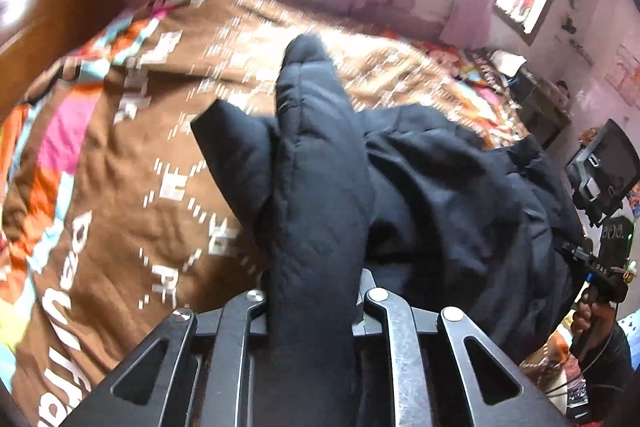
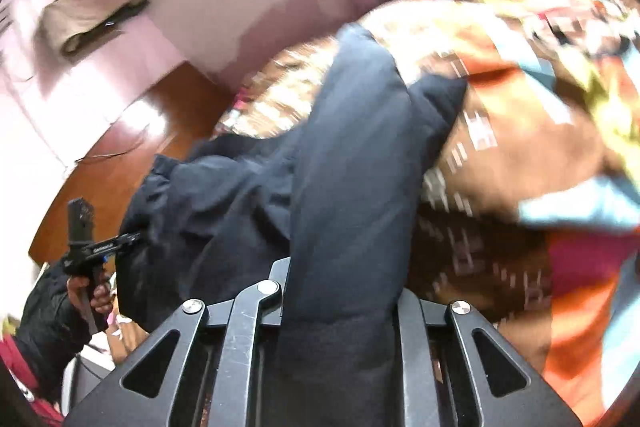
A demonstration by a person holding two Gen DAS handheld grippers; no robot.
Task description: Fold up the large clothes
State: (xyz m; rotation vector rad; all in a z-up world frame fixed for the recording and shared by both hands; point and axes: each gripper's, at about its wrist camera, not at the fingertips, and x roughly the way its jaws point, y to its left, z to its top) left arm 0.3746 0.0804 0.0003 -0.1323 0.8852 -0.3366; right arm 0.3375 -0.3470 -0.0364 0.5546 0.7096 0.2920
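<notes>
You've got both the left gripper (image 1: 314, 291) and right gripper (image 2: 340, 291) clamped on the black jacket (image 1: 440, 179), lifting it off the bedspread (image 1: 120, 155) so it hangs straight for folding.

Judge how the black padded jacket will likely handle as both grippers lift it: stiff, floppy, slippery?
Probably floppy: the black padded jacket sags in loose folds between the left gripper and right gripper. Quilted padding suggests bulk without much weight. Its smooth shell may slip.
</notes>
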